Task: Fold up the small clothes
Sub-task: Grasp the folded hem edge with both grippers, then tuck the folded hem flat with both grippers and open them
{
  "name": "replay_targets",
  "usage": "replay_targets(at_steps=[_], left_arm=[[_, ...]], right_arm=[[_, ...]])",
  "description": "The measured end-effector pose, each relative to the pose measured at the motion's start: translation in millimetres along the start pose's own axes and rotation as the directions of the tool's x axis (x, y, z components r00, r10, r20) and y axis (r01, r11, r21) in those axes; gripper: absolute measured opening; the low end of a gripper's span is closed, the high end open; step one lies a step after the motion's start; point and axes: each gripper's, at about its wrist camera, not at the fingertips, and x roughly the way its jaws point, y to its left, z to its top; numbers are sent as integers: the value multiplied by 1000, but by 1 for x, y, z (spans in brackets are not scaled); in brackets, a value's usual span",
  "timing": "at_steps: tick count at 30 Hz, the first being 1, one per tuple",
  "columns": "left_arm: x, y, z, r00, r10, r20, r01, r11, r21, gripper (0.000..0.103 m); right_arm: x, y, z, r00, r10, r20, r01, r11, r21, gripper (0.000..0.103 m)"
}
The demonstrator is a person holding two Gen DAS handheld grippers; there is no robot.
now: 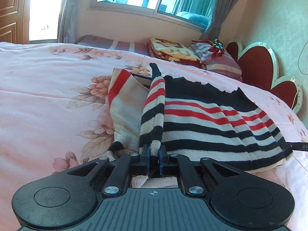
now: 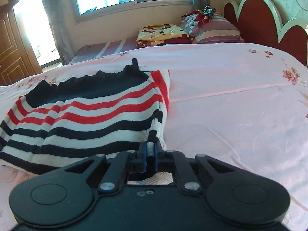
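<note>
Sweater (image 1: pixel 211 119) on bedspread (image 1: pixel 48 96) | left claw (image 1: pixel 154 154) clamped on its sleeve | right claw (image 2: pixel 151 150) pinching its near edge

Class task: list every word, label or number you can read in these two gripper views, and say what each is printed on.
"love" – on the folded blanket, seen upside down in both views.
Other words beside it on the blanket – too blurred to read.
"DA" – white letters on a black strap at the right edge of the left view; the rest is cut off.
The striped sweater and the bedspread bear no text.
</note>
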Motion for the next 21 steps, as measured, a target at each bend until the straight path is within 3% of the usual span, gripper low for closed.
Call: replay_targets(at_steps=[2, 5, 8, 10, 11, 15, 18, 21], left_arm=[[-2, 5, 0, 1000, 0, -9, 0, 1000, -7, 9], [-7, 16, -2, 1000, 1, -15, -2, 1000, -29, 7], [-3, 30, -6, 998, 30, -46, -33, 997, -65, 7], [-2, 32, -6, 998, 39, -46, -43, 995, -89, 7], [-5, 31, -5, 998, 49, -33, -52, 995, -89, 7], [-20, 32, 3, 995, 96, 39, -90, 986, -139, 10], [-21, 23, 17, 992, 95, 81, -87, 992, -94, 11], [-8, 0, 32, 996, 36, 81, -35, 999, -24, 11]], right_arm=[[-6, -2, 0, 1000, 7, -2, -7, 1000, -12, 7], [-18, -18, -2, 999, 31, 5, -31, 998, 57, 7], [-4, -24, -9, 999, -14, -52, 17, 998, 52, 8], [-2, -14, -9, 999, -49, -22, 49, 999, 9, 10], [-4, -9, -6, 998, -61, 1, 61, 998, -4, 16], [-14, 9, 4, 990, -107, 96, 115, 990, -82, 19], [-6, 24, 14, 991, -82, 105, 96, 986, -134, 20], [9, 37, 28, 995, -43, 89, 55, 989, -139, 20]])
